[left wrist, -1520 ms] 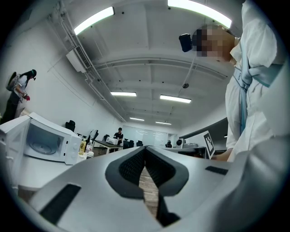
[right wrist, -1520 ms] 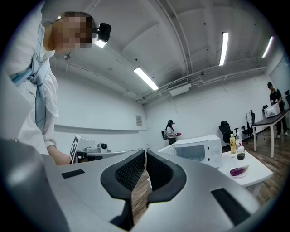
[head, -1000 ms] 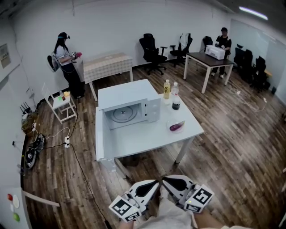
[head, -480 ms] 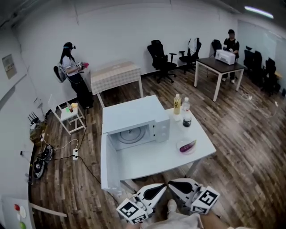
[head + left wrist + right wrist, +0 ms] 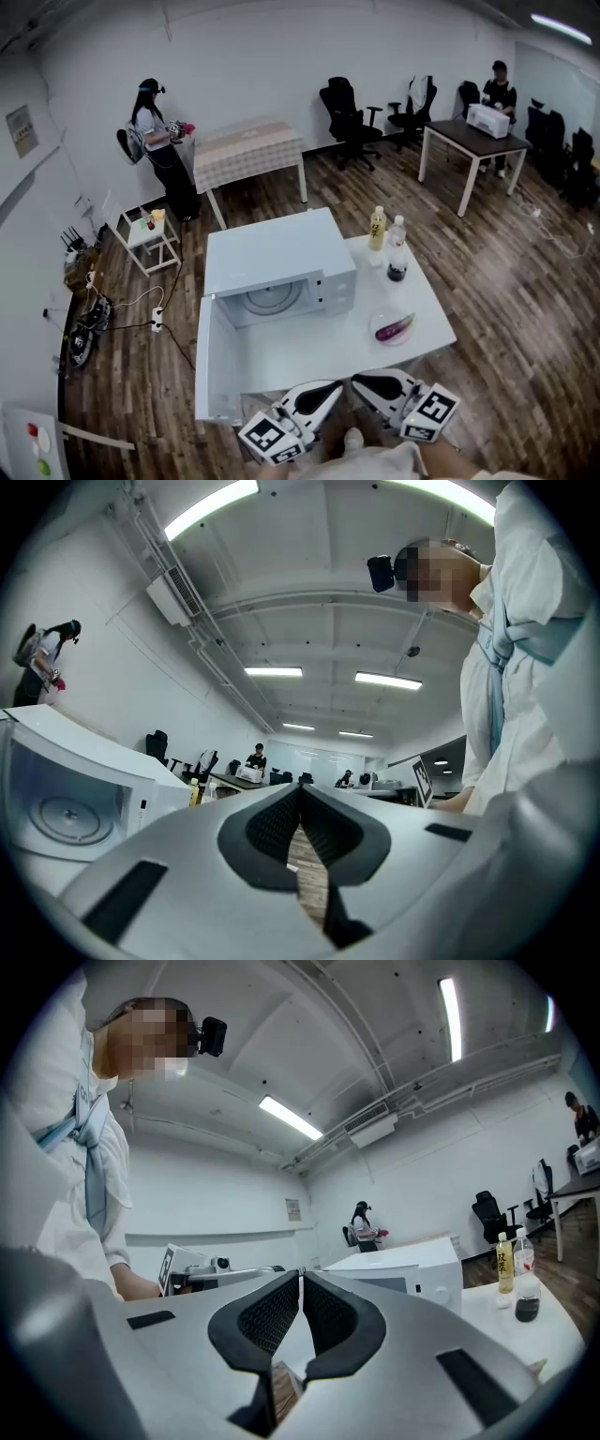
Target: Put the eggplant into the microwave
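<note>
A purple eggplant (image 5: 395,326) lies on a small plate (image 5: 379,336) at the right side of the white table (image 5: 309,352). The white microwave (image 5: 278,264) stands at the table's back, door (image 5: 214,361) swung wide to the left, turntable showing inside. Both grippers hang close to the person's body below the table's near edge. The left gripper (image 5: 339,383) and the right gripper (image 5: 353,382) point toward each other, tips nearly meeting. Each has its jaws shut with nothing between them, as seen in the left gripper (image 5: 300,789) view and the right gripper (image 5: 301,1274) view.
Two bottles (image 5: 377,228) and a dark cup (image 5: 397,273) stand right of the microwave. A person (image 5: 157,142) stands by a checked table (image 5: 247,151) at the back left, another by a desk (image 5: 469,141) at the back right. Office chairs, a small stand and floor cables surround the table.
The table and microwave have drawn nearer and lower in the head view as the person walked toward them. Both grippers kept their shut, tip-to-tip pose near the body.
</note>
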